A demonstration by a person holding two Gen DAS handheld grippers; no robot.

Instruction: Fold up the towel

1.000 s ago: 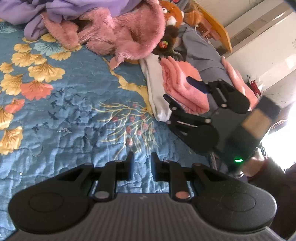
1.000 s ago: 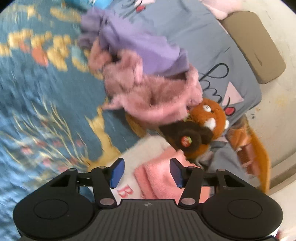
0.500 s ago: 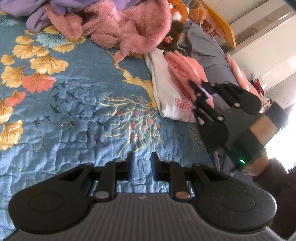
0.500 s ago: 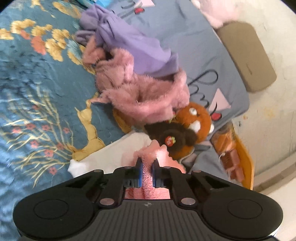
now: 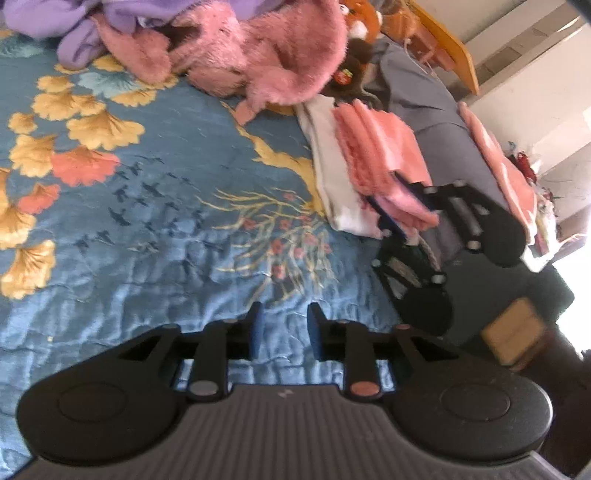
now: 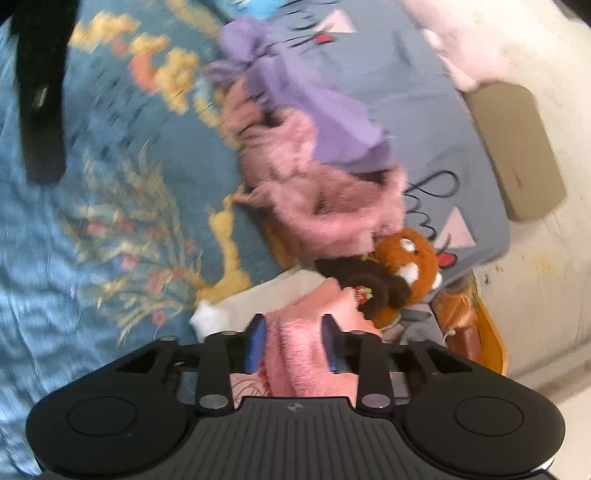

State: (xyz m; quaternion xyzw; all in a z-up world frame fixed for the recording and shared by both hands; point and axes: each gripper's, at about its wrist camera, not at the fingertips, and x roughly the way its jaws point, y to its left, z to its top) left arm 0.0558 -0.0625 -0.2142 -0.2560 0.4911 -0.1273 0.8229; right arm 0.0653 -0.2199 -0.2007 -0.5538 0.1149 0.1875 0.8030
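Note:
A folded pink towel (image 5: 380, 158) lies on a white garment (image 5: 325, 166) at the right side of the blue flowered quilt (image 5: 147, 221). My right gripper (image 5: 402, 201) reaches in from the right, its fingers parted around the towel's near edge. In the right wrist view the pink towel (image 6: 306, 354) fills the gap of the right gripper (image 6: 293, 332), and the pads stand wider than the pile between them. My left gripper (image 5: 283, 321) hovers over bare quilt to the left of the towel, slightly open and holding nothing.
A fluffy pink garment (image 5: 266, 55) and purple cloth (image 5: 55, 18) are heaped at the far side. An orange plush toy (image 6: 406, 258) sits just beyond the towel. Grey bedding (image 5: 424, 103) lies to the right. A blurred black strip (image 6: 40, 92) crosses the right wrist view's top left.
The right gripper closed on the pink towel half a second ago, and its fingers have since spread apart around it. The left gripper's gap has widened slightly.

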